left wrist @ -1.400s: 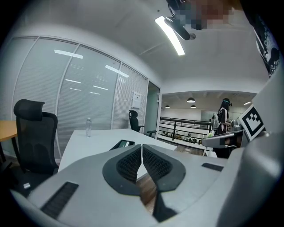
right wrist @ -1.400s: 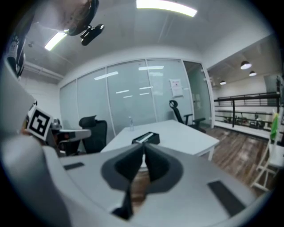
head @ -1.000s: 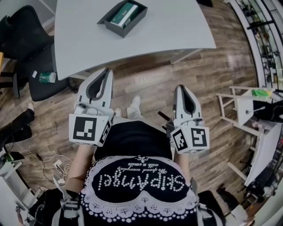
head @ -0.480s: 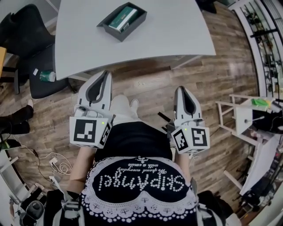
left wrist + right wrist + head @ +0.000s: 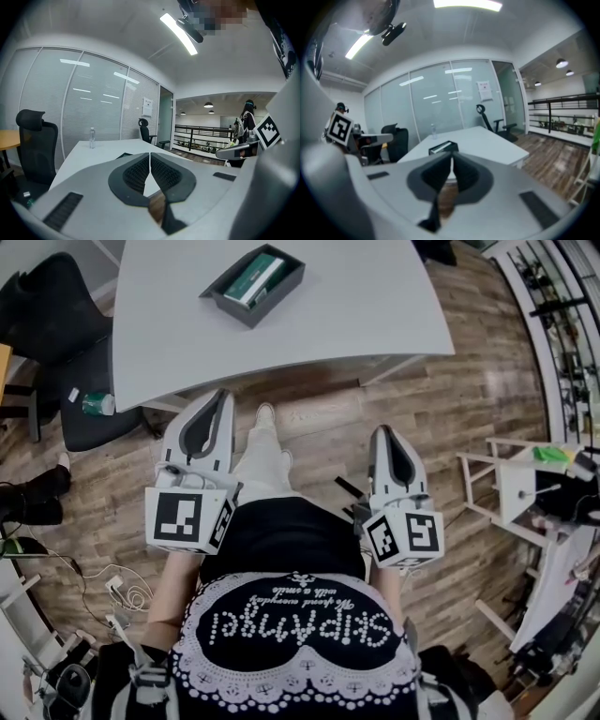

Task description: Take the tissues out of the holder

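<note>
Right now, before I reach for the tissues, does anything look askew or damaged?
Nothing looks spilled or damaged. Only the dark tissue holder sits turned at an angle to the white table's edges.

I see the dark grey holder (image 5: 277, 298) open-topped and skewed, well ahead of my left gripper (image 5: 223, 395) and right gripper (image 5: 382, 429) — green-and-white tissues (image 5: 255, 277) lie flat inside it.

The left tool (image 5: 223, 396) and the right tool (image 5: 382, 430) are held side by side at the waist, pointed forward. Both pairs of jaws are pressed together, empty.
</note>
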`<control>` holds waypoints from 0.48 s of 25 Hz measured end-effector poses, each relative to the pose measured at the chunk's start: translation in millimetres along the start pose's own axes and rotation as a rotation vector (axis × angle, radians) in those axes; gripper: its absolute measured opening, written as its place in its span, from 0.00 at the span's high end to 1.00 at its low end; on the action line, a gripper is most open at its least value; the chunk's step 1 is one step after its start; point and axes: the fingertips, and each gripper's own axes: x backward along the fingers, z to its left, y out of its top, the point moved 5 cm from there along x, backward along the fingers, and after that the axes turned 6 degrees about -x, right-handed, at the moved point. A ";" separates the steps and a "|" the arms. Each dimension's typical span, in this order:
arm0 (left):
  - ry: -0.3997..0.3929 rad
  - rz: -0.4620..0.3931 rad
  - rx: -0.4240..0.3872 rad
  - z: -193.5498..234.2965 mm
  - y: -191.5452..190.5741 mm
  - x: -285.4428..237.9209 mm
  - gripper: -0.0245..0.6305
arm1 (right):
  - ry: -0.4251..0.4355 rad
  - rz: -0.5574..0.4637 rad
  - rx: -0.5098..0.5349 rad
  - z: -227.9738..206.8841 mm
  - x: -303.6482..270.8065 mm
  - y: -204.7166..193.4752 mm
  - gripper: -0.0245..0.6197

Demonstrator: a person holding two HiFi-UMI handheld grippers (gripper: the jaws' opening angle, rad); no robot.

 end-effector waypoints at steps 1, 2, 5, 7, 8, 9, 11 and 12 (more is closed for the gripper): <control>-0.003 0.001 0.001 0.2 -0.4 -2.4 0.91 | -0.002 0.000 0.000 -0.7 -1.5 0.4 0.91; -0.005 0.002 0.003 0.5 -0.8 -4.9 0.91 | -0.004 0.000 -0.001 -1.6 -3.2 0.9 0.91; -0.013 0.006 0.005 1.6 -1.2 -12.3 0.91 | -0.014 0.000 -0.002 -4.8 -8.0 2.8 0.91; -0.017 0.008 0.006 3.1 -1.1 -17.7 0.92 | -0.019 0.001 -0.005 -6.8 -11.7 4.4 0.91; -0.018 0.009 0.007 4.3 -0.8 -20.8 0.91 | -0.021 0.003 -0.006 -7.7 -14.3 5.4 0.91; -0.018 0.010 0.009 6.0 -0.2 -24.3 0.91 | -0.022 0.006 -0.006 -8.5 -17.6 6.7 0.91; -0.016 0.010 0.014 11.2 1.2 -32.5 0.91 | -0.021 0.012 -0.005 -8.9 -26.7 9.9 0.91; -0.014 0.011 0.017 14.5 1.4 -37.2 0.91 | -0.019 0.015 -0.004 -8.8 -32.5 11.8 0.91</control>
